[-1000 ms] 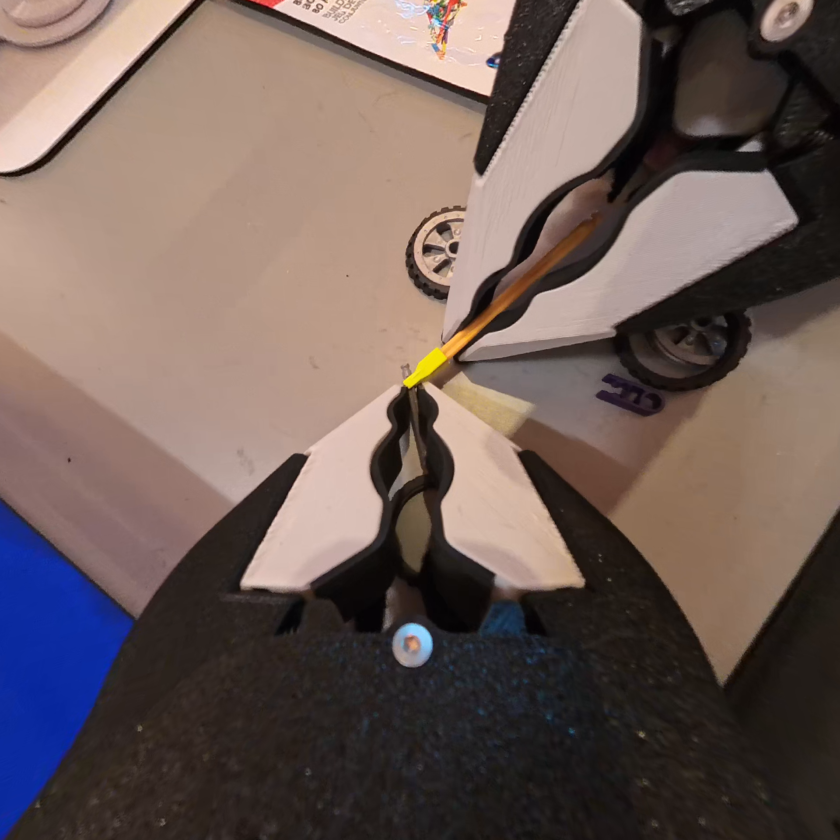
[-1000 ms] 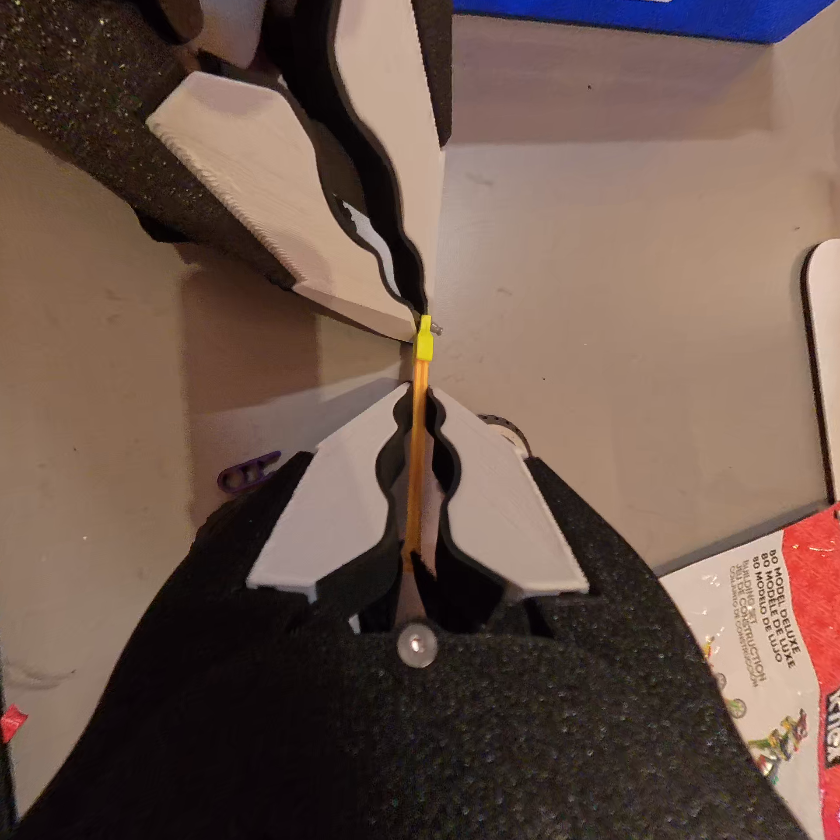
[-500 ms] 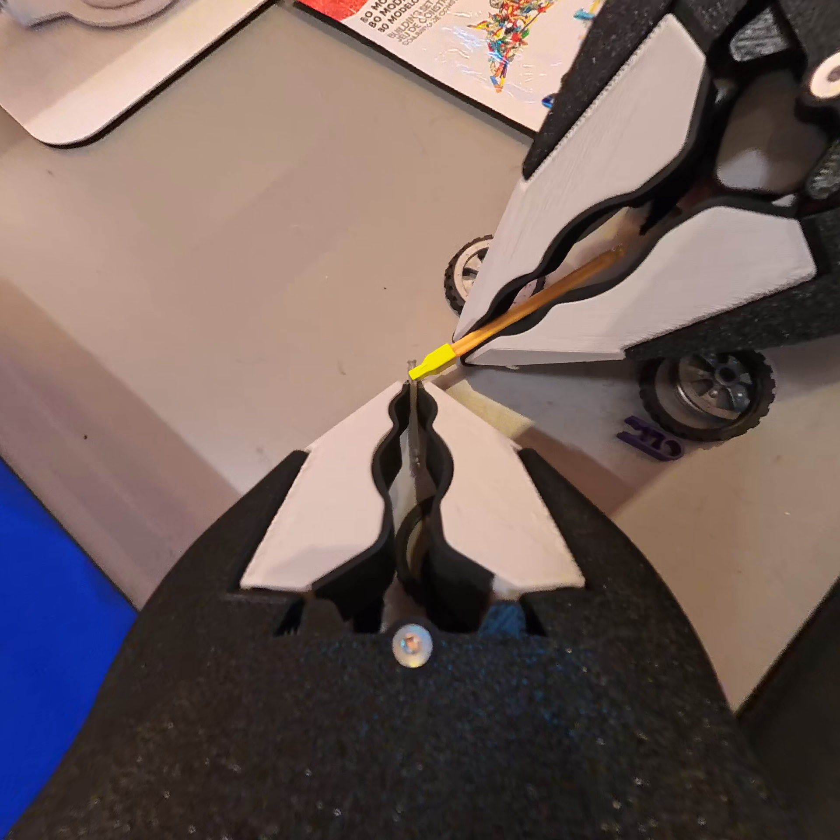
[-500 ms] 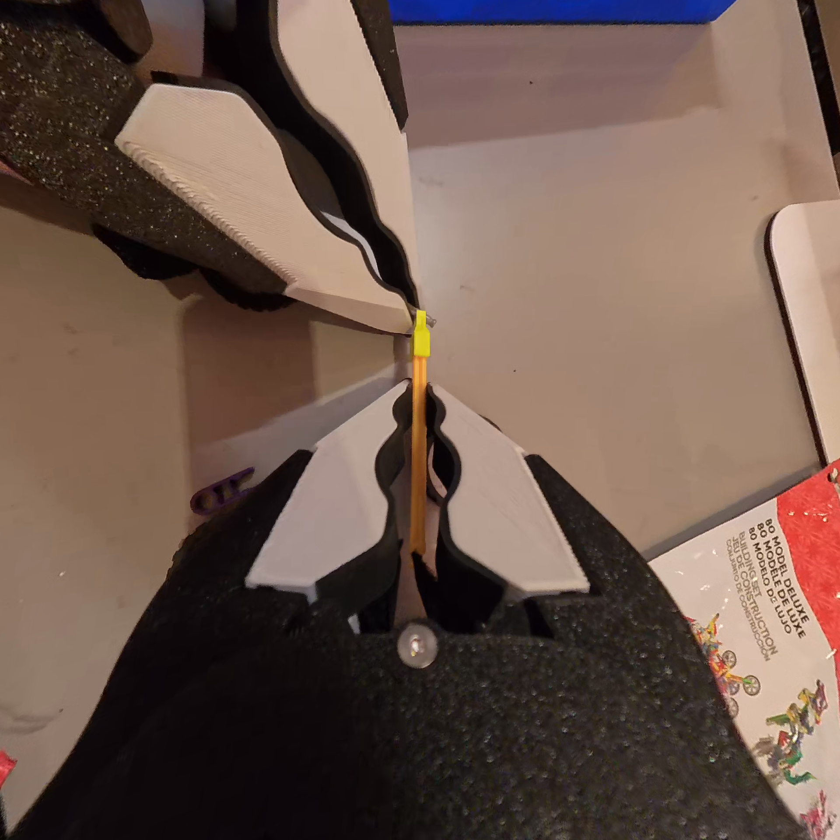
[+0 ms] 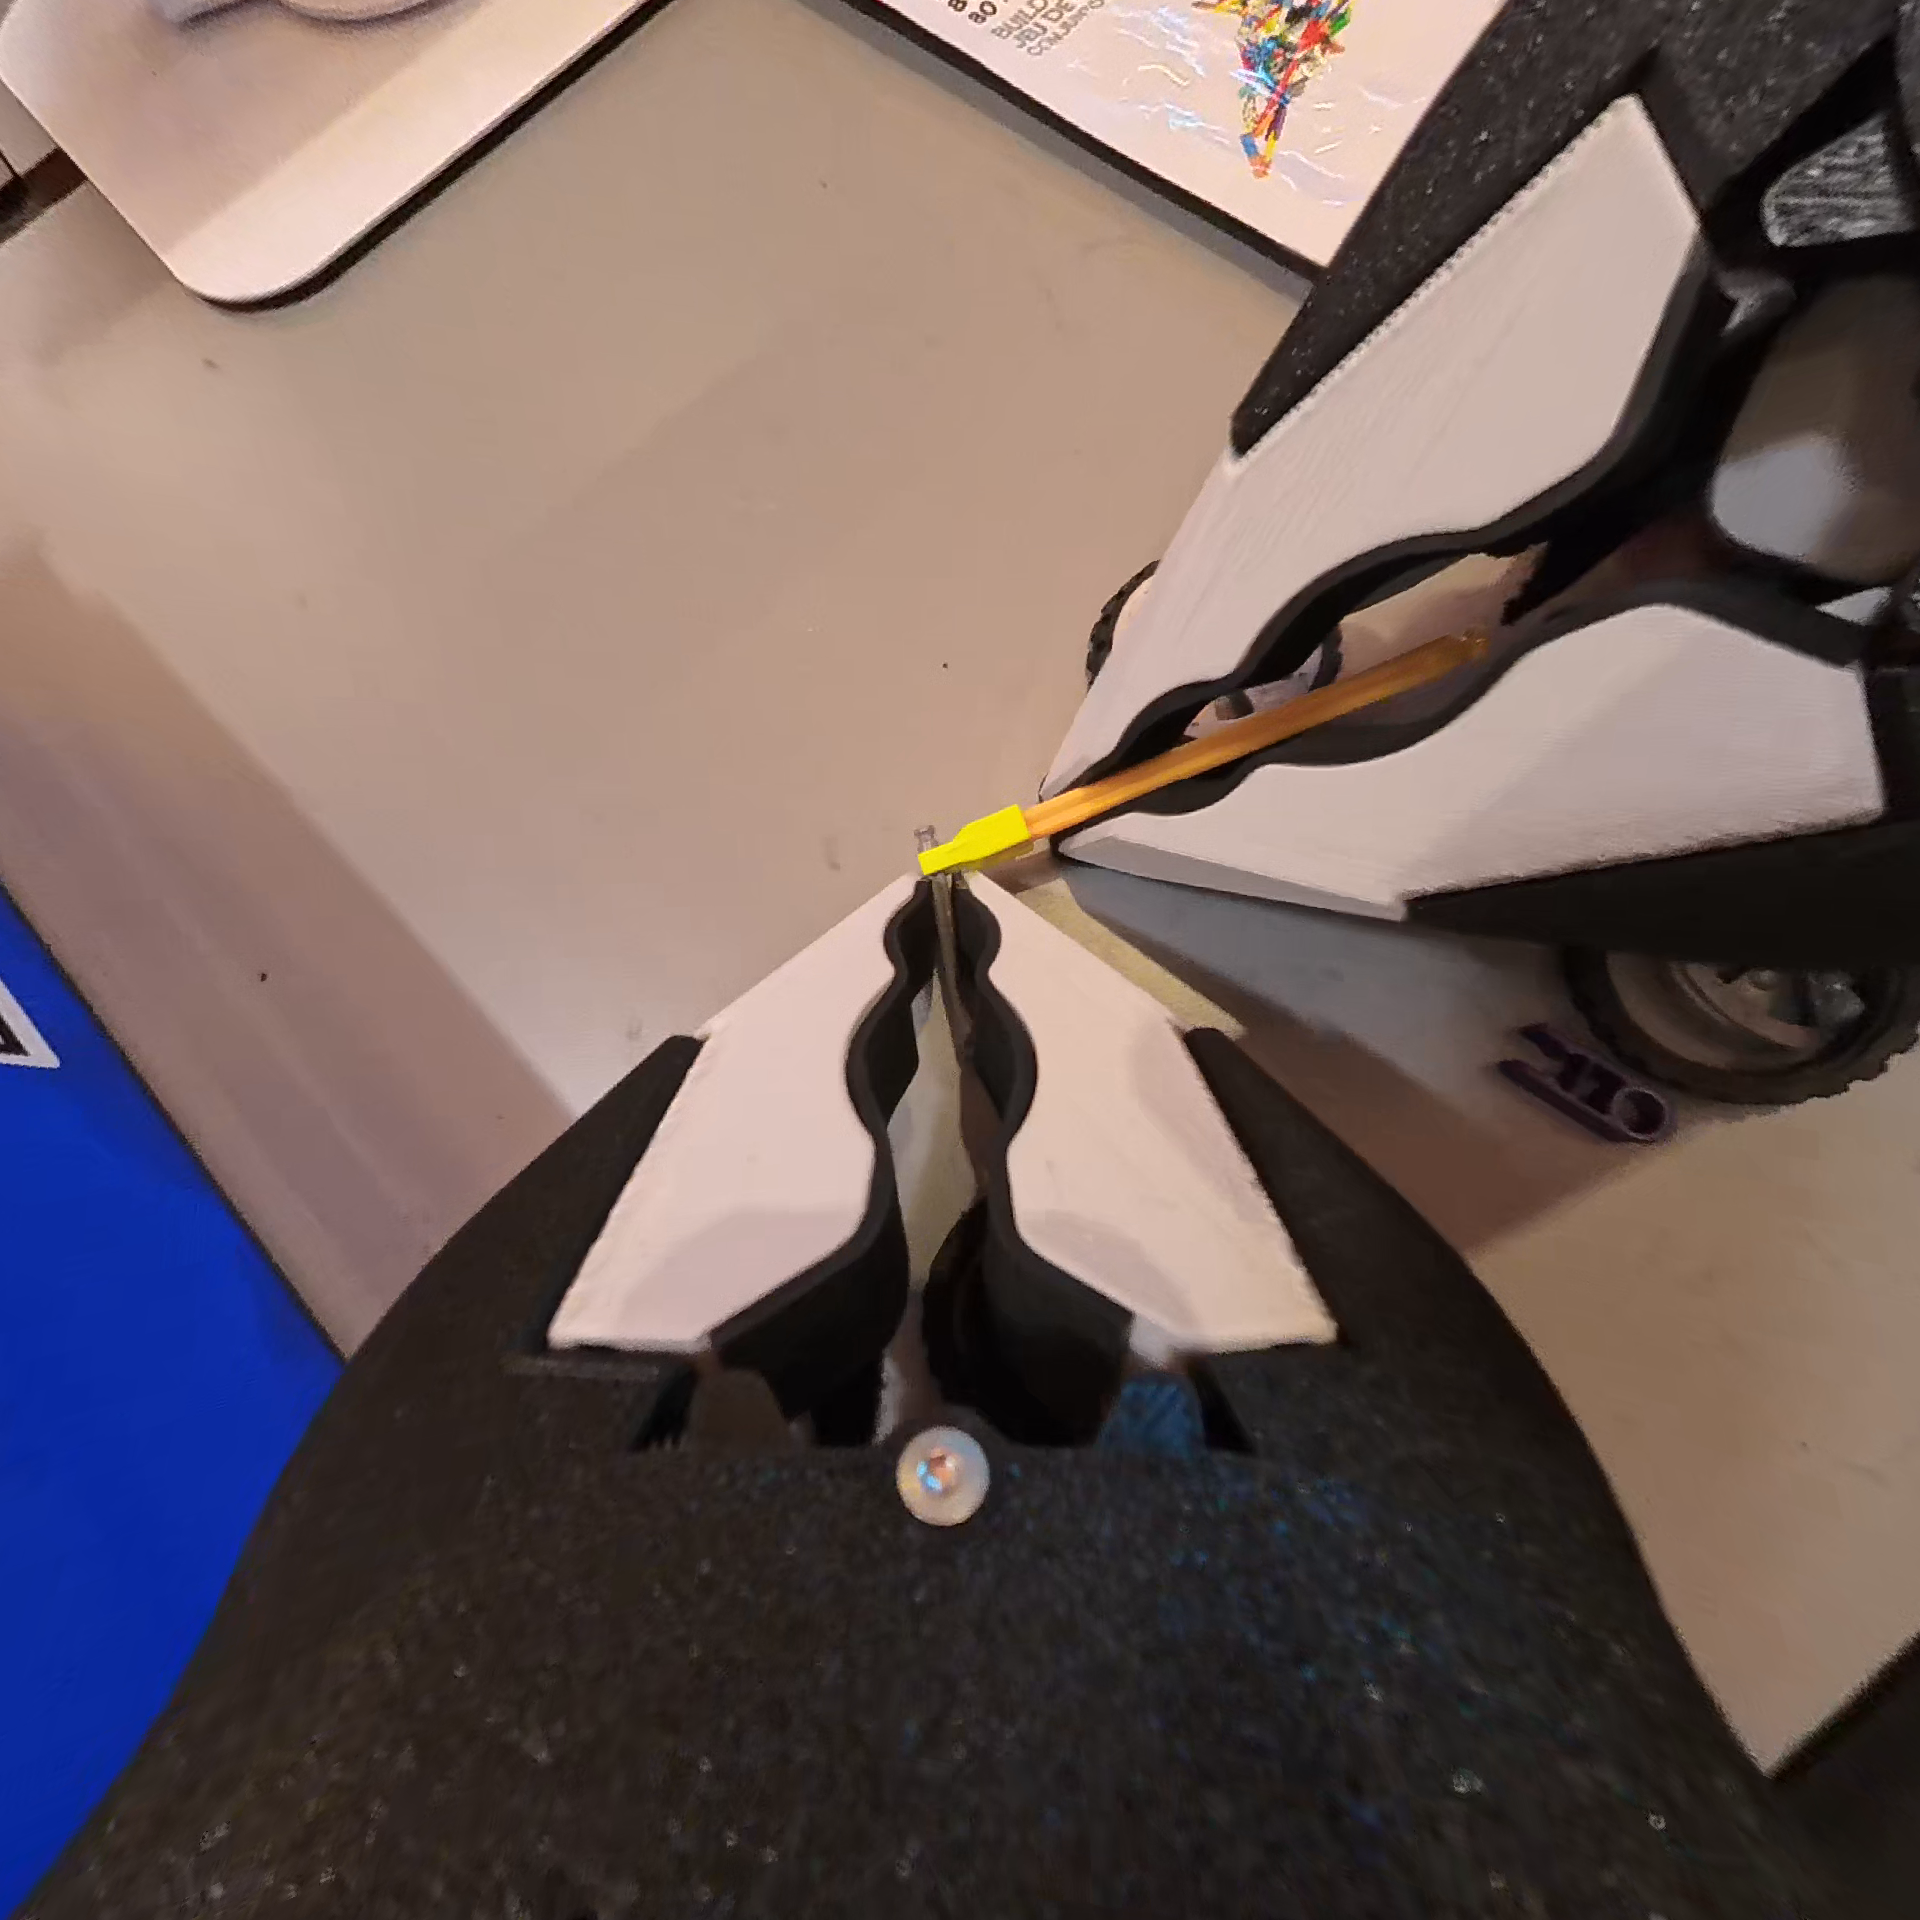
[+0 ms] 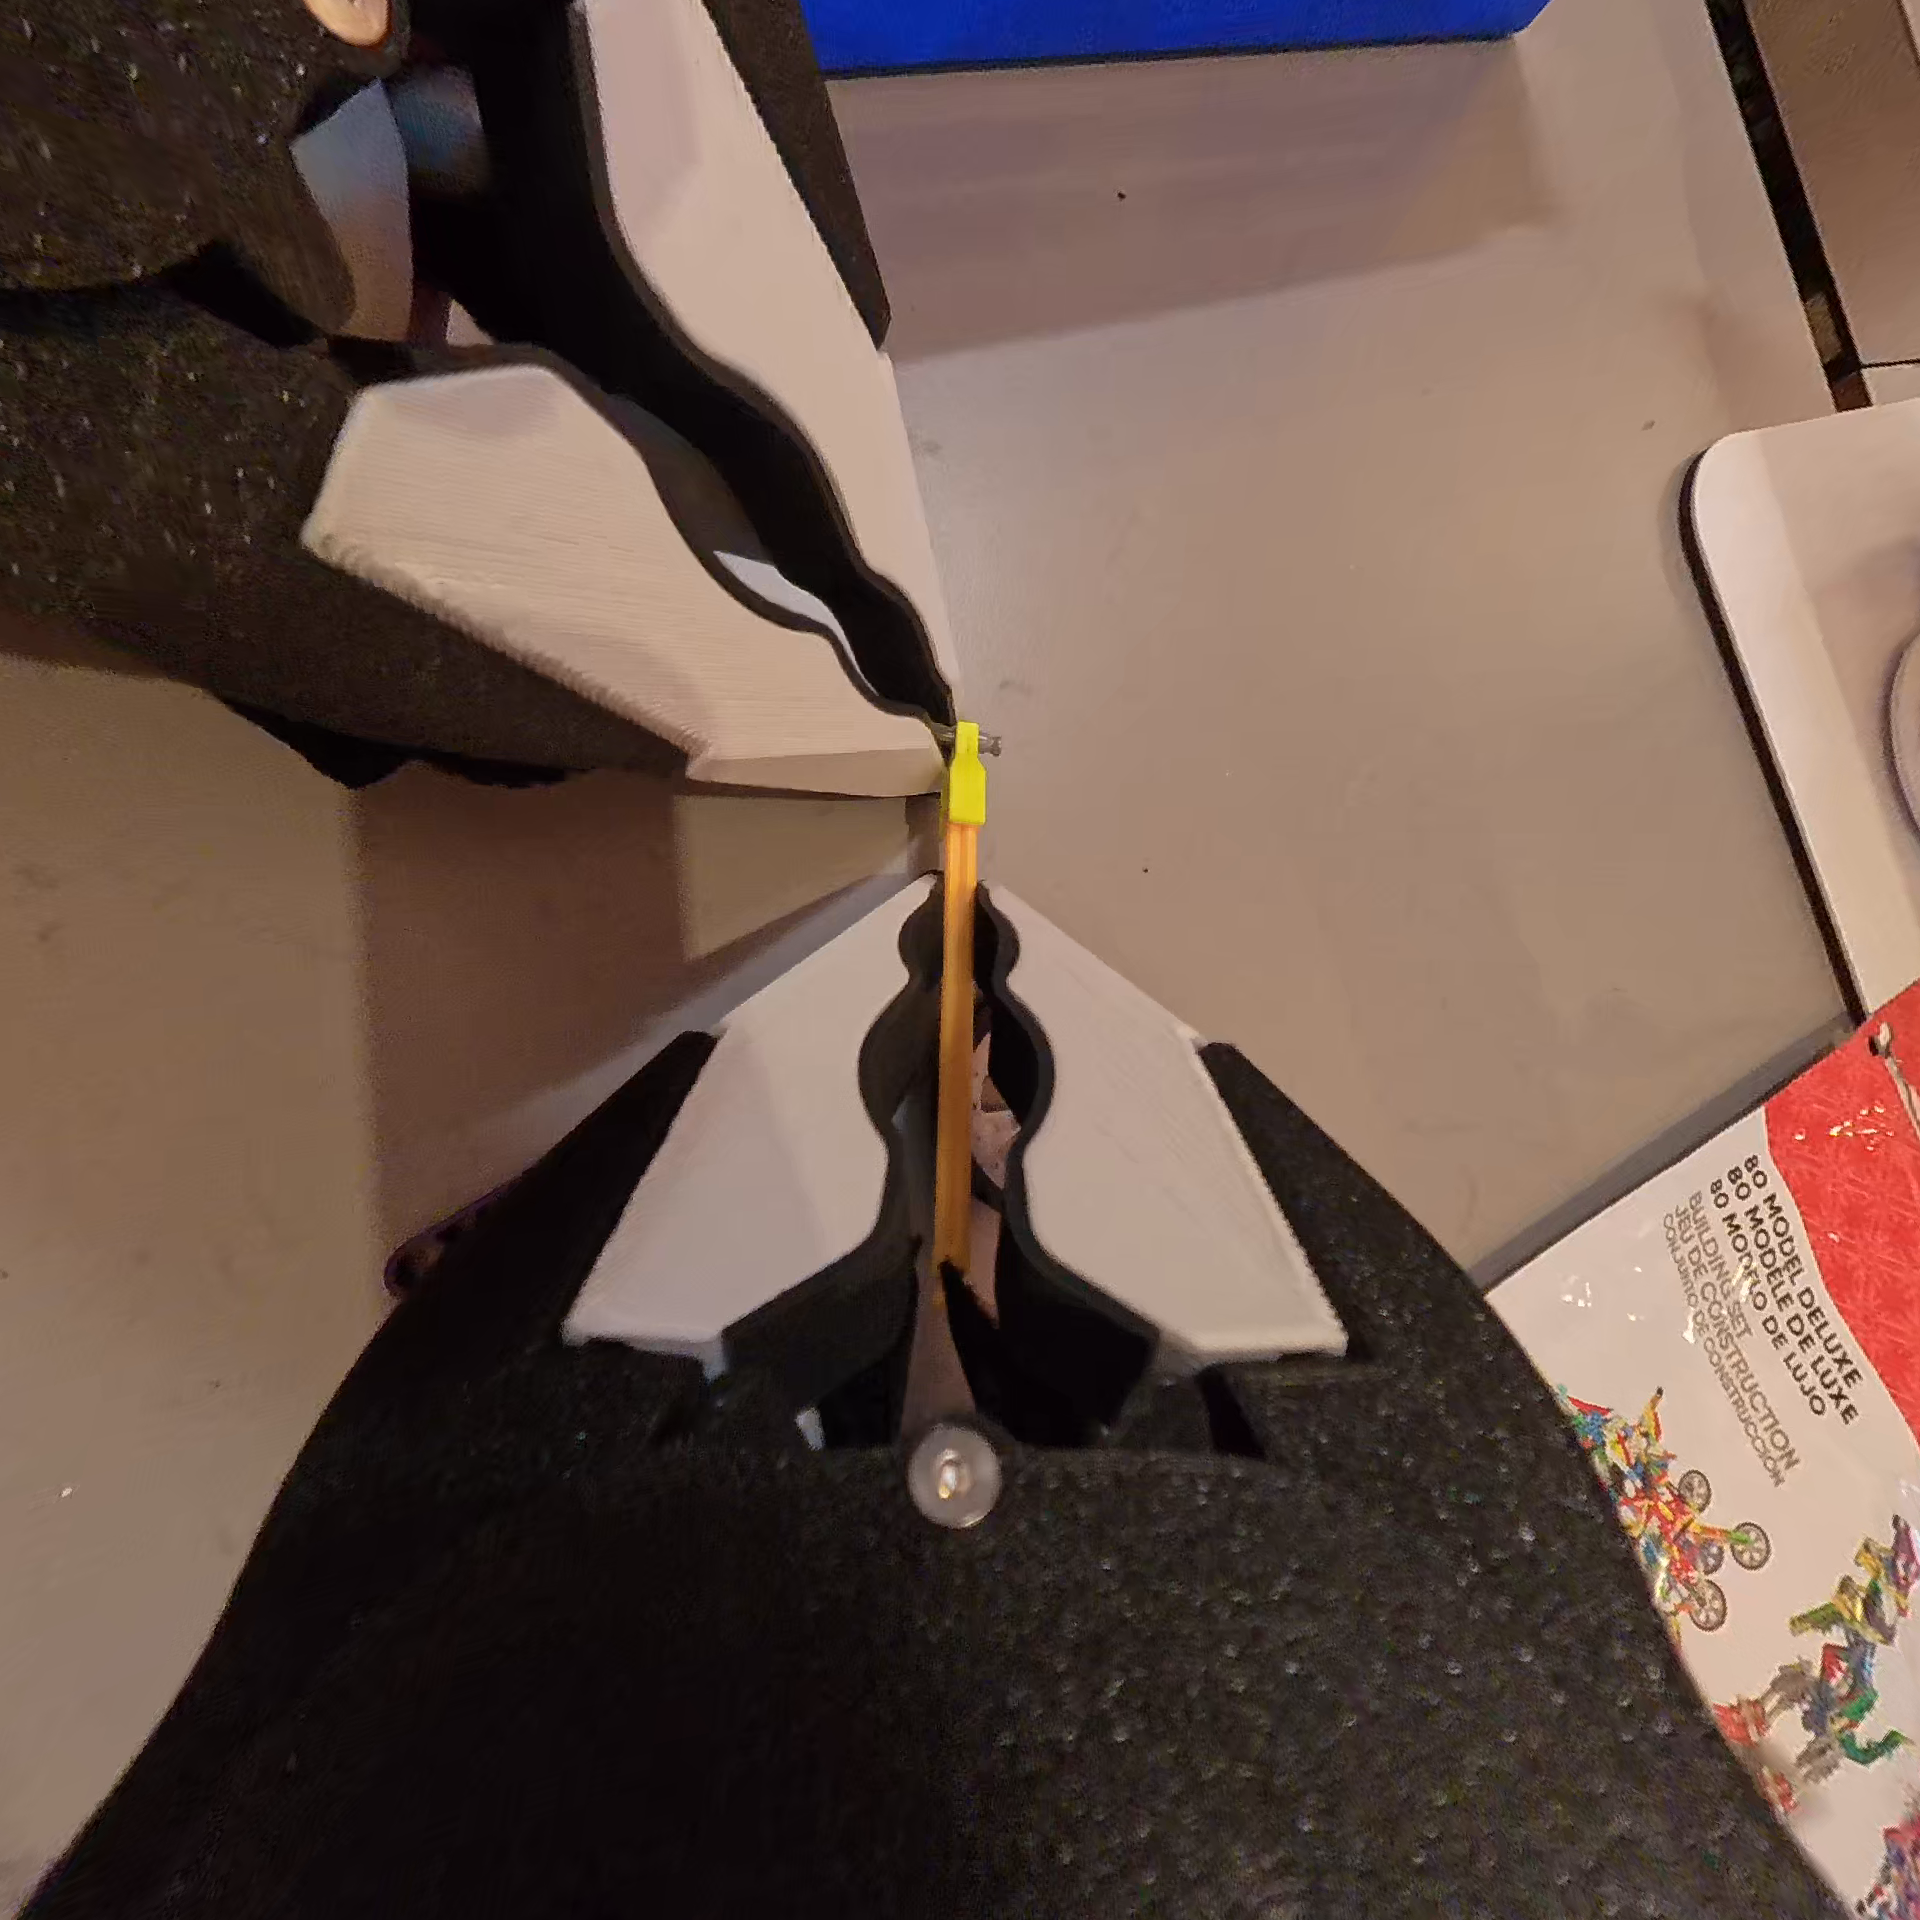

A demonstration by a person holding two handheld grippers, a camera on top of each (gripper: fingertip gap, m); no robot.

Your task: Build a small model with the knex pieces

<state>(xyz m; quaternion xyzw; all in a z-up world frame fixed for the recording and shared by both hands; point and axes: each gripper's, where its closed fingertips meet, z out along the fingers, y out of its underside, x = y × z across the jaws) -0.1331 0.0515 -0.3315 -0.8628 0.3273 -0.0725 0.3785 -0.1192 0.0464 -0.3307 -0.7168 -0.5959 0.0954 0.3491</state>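
My left gripper (image 5: 940, 888) is shut on a thin dark grey rod (image 5: 948, 966) whose tip sticks out just past the fingertips. My right gripper (image 6: 954, 896) is shut on an orange rod (image 6: 954, 1060) with a yellow connector (image 6: 966, 781) on its front end. The connector (image 5: 975, 842) touches the grey rod's tip (image 6: 987, 744) at about a right angle. The two grippers meet tip to tip above the beige table (image 5: 623, 540). The right gripper (image 5: 1051, 826) shows in the left wrist view, and the left gripper (image 6: 938, 725) in the right wrist view.
Two grey wheels with black tyres (image 5: 1756, 1023) (image 5: 1117, 623) and a purple connector (image 5: 1579, 1081) lie under the right gripper. A blue box (image 5: 114, 1247), a white board (image 5: 260, 156) and a printed booklet (image 6: 1766, 1403) lie around the edges. Less than 4 cm separates the two grippers' tips.
Both grippers stay shut on their rods, with the connector at the grey rod's tip. The pair has shifted slightly over the table, and the right gripper now sits farther right in the left wrist view.
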